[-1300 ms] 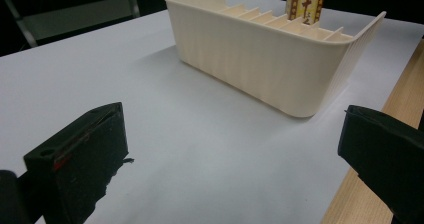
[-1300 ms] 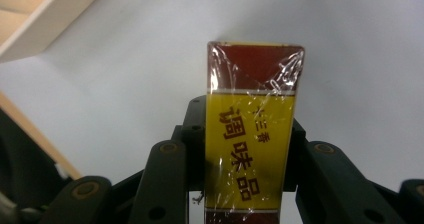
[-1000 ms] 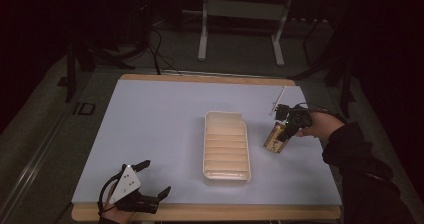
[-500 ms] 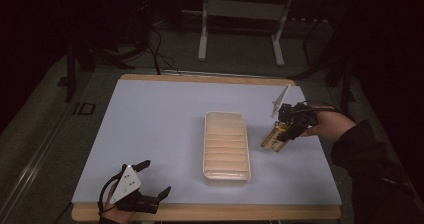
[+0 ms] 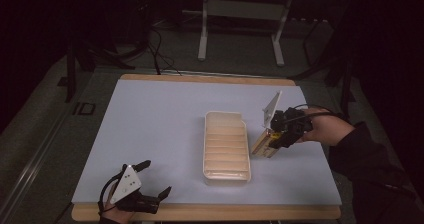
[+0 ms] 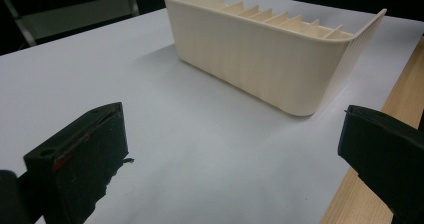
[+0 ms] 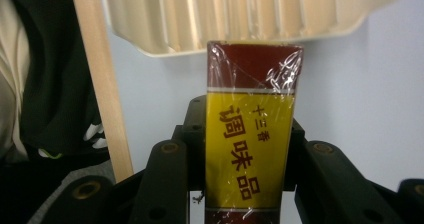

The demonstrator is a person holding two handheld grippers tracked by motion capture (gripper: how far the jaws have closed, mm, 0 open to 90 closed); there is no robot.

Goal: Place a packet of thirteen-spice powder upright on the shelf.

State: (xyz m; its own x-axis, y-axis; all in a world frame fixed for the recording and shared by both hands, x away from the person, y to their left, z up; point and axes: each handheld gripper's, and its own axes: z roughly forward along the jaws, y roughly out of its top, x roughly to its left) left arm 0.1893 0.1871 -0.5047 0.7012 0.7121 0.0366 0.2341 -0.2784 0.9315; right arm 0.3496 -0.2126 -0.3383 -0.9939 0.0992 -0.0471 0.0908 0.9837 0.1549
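The right gripper [image 5: 283, 132] grips a yellow seasoning packet [image 5: 265, 145] just beside the slotted tray [image 5: 226, 145], at its 3 o'clock. Probably a loading step: next, line the packet up over a slot. The left gripper [image 5: 148, 180] rests released at 7 o'clock.
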